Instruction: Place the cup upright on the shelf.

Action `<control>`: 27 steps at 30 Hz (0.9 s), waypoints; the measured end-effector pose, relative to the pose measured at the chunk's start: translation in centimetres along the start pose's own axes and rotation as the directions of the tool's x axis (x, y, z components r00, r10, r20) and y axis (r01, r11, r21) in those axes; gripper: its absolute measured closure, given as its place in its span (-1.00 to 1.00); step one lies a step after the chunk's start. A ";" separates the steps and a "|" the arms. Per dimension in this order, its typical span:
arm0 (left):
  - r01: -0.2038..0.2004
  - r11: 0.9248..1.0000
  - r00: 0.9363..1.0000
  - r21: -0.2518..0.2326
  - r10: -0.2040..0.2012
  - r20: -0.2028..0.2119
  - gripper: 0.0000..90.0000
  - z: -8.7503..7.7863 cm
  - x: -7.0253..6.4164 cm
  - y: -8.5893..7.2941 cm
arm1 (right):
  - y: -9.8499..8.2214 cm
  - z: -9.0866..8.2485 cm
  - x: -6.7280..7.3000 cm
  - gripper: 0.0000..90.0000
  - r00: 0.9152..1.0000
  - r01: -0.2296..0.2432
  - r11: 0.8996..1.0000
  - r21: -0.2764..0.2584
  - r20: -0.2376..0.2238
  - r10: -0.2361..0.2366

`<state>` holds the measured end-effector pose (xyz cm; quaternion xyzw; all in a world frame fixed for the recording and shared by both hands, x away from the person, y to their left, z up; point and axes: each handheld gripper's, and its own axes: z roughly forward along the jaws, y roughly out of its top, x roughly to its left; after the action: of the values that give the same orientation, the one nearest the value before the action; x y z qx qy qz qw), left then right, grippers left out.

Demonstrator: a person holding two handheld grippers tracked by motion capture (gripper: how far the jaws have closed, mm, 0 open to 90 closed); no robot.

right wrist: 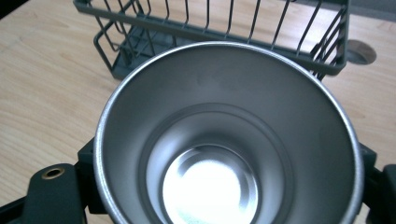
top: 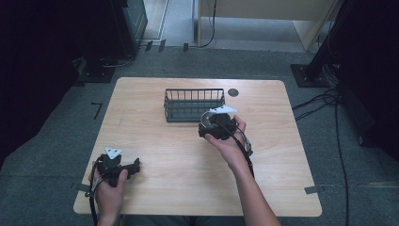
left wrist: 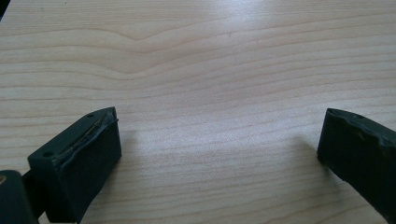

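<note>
My right gripper [top: 210,124] is shut on a shiny steel cup [top: 207,117], held just in front of the dark wire basket [top: 194,104] at the table's middle back. In the right gripper view the cup [right wrist: 224,140] faces the camera mouth-first and its inside is empty; the black jaws clasp its sides, and the basket [right wrist: 210,28] stands right behind it. My left gripper [top: 134,167] rests low at the table's front left. In its own view the left gripper [left wrist: 219,123] stands wide open over bare wood, with nothing between the fingers.
A round cable hole [top: 233,92] sits in the wooden table [top: 155,141] just right of the basket, also seen in the right gripper view as a hole [right wrist: 360,51]. Cables and stand feet lie on the floor beyond the table's edges.
</note>
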<state>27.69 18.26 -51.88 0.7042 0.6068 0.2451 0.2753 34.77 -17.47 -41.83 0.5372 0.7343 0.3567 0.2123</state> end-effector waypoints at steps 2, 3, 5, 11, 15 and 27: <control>0.001 1.000 1.000 0.000 -0.001 0.000 -1.00 0.0 0.0 0.0 | 0.5 0.0 -0.1 -0.59 1.000 0.003 1.000 -0.004 0.000 -0.003; 0.001 1.000 1.000 0.000 -0.001 0.000 -1.00 0.0 0.0 0.0 | 0.8 0.0 -0.1 -0.60 1.000 0.003 1.000 -0.006 0.001 -0.003; 0.001 1.000 1.000 0.001 -0.001 0.000 -1.00 0.0 0.0 0.0 | 1.2 0.0 -0.1 -0.59 1.000 0.004 1.000 -0.006 0.001 -0.004; 0.001 1.000 1.000 0.001 -0.001 -0.001 -1.00 0.0 0.0 0.0 | 2.5 0.2 -0.4 -0.59 1.000 0.009 1.000 -0.012 -0.001 -0.009; 0.000 1.000 1.000 0.001 0.000 0.000 -1.00 0.0 0.0 0.0 | 3.4 0.3 -0.5 -0.59 1.000 -0.001 1.000 -0.016 0.000 0.001; 0.002 1.000 1.000 0.001 -0.002 0.000 -1.00 0.0 0.0 0.0 | 6.4 0.7 -0.6 -0.59 1.000 0.011 0.999 -0.038 0.001 -0.011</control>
<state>27.69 18.25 -51.88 0.7039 0.6074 0.2445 0.2753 39.50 -16.74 -37.50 0.5291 0.7303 0.3689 0.2249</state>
